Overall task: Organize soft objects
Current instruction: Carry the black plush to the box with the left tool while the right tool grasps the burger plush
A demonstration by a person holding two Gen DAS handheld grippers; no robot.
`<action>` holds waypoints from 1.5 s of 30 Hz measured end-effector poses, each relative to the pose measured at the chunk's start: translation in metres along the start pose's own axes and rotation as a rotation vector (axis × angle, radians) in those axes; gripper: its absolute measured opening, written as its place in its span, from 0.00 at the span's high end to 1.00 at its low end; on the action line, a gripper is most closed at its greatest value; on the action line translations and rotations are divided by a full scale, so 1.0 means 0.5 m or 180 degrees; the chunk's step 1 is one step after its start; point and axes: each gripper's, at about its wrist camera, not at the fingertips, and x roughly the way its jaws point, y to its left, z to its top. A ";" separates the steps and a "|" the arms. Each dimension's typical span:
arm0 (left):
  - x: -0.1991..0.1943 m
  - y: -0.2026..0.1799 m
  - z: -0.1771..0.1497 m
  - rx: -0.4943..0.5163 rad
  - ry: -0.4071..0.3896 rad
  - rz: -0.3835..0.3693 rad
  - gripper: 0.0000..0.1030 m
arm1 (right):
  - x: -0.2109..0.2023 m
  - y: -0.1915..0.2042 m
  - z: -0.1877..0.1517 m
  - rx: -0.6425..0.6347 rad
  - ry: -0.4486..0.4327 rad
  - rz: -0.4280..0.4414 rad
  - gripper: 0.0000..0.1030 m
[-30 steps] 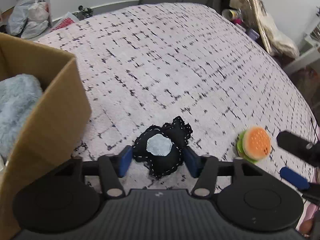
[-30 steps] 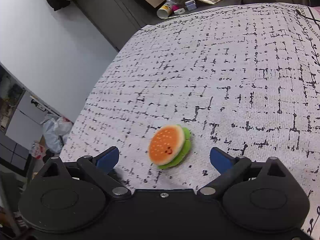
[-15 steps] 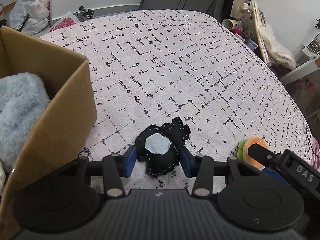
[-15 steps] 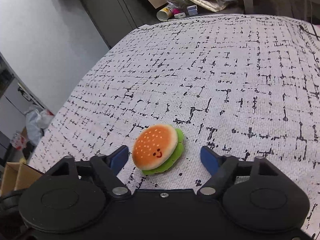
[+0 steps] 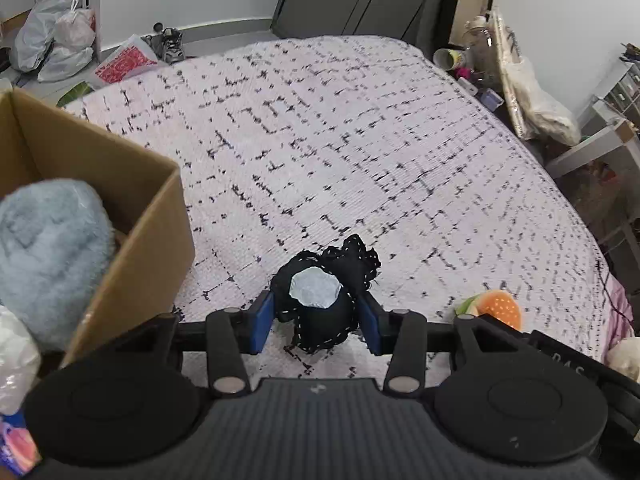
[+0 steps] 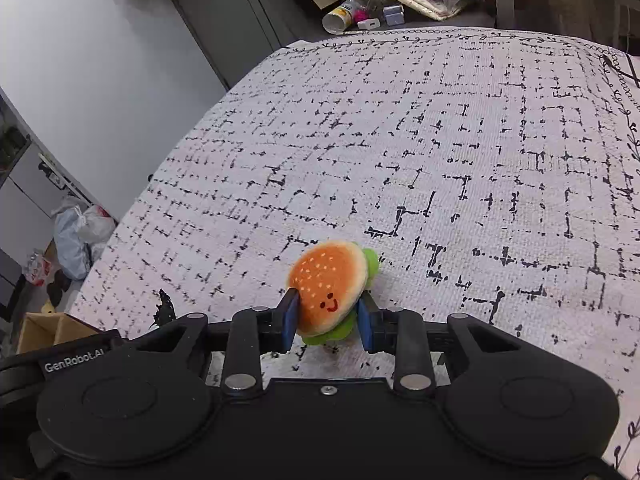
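Note:
A black plush toy (image 5: 320, 312) with a white patch and white stitching lies on the patterned bed cover (image 5: 320, 140). My left gripper (image 5: 316, 322) is shut on it, its blue pads pressing both sides. To its right lies an orange and green burger plush (image 5: 498, 308). In the right wrist view the smiling burger plush (image 6: 330, 276) sits between the blue pads of my right gripper (image 6: 326, 320). Those jaws are closing and touch both of its sides. An open cardboard box (image 5: 152, 216) stands at the left with a fluffy pale blue plush (image 5: 48, 240) inside.
Plastic bags (image 5: 52, 48) lie on the floor beyond the bed's far left corner. Bottles, cups and a cloth bag (image 5: 532, 96) crowd the floor along the right side. The bed cover stretches bare toward the far edge.
The right gripper's jaws went from wide apart to closed against the burger plush. The left jaws narrowed slightly onto the black toy. Both hands stayed roughly in place.

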 end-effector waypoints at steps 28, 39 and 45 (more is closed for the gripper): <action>-0.240 0.029 0.006 0.0114 -0.0391 -0.0015 0.57 | -0.211 0.076 -0.029 -0.0247 -0.0381 0.0370 0.71; -0.321 0.081 0.012 0.0046 -0.0552 0.0060 0.57 | -0.260 0.140 -0.052 -0.0495 -0.0449 0.0502 0.71; -0.352 0.113 0.015 0.0009 -0.0619 0.0119 0.57 | -0.272 0.169 -0.062 -0.0614 -0.0447 0.0589 0.71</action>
